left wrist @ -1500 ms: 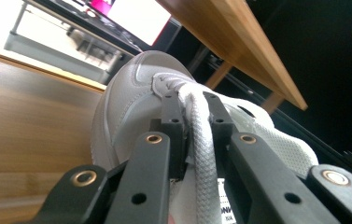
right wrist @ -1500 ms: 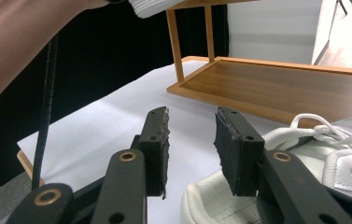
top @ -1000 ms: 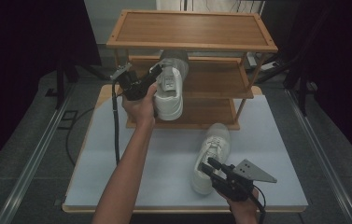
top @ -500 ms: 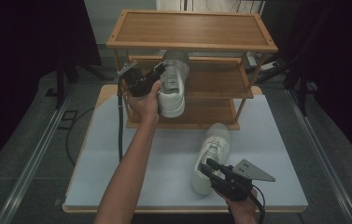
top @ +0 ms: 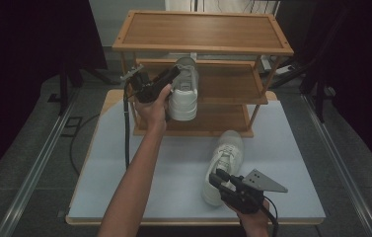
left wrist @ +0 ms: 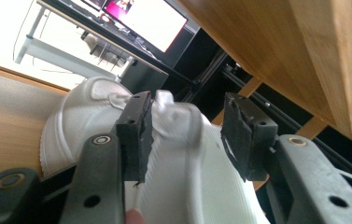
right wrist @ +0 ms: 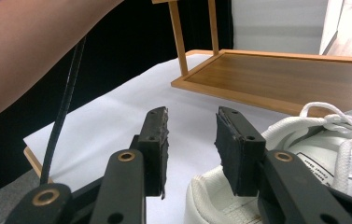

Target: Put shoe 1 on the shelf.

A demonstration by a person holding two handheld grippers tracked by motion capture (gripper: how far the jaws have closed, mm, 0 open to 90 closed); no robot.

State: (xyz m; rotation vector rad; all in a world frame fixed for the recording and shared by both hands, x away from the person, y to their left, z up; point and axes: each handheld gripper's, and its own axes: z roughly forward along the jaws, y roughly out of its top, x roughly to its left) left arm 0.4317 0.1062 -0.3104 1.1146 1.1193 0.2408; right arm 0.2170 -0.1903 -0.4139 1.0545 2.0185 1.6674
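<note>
Where left claw [left wrist: 187, 135] straddles sneaker [left wrist: 183, 154], toe hidden

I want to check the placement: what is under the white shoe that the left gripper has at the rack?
The white shoe rests on the rack's middle shelf, its front past the shelf edge above the bottom shelf. The sole's contact is hidden. The left gripper, jaws just opening, straddles the shoe's heel.

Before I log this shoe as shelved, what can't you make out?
- High view: the hand and left claw hide where the shoe meets the middle shelf.
- Left claw view: its sole is cut off at the bottom edge.
- Right claw view: the second shoe is cut off at the right.
</note>
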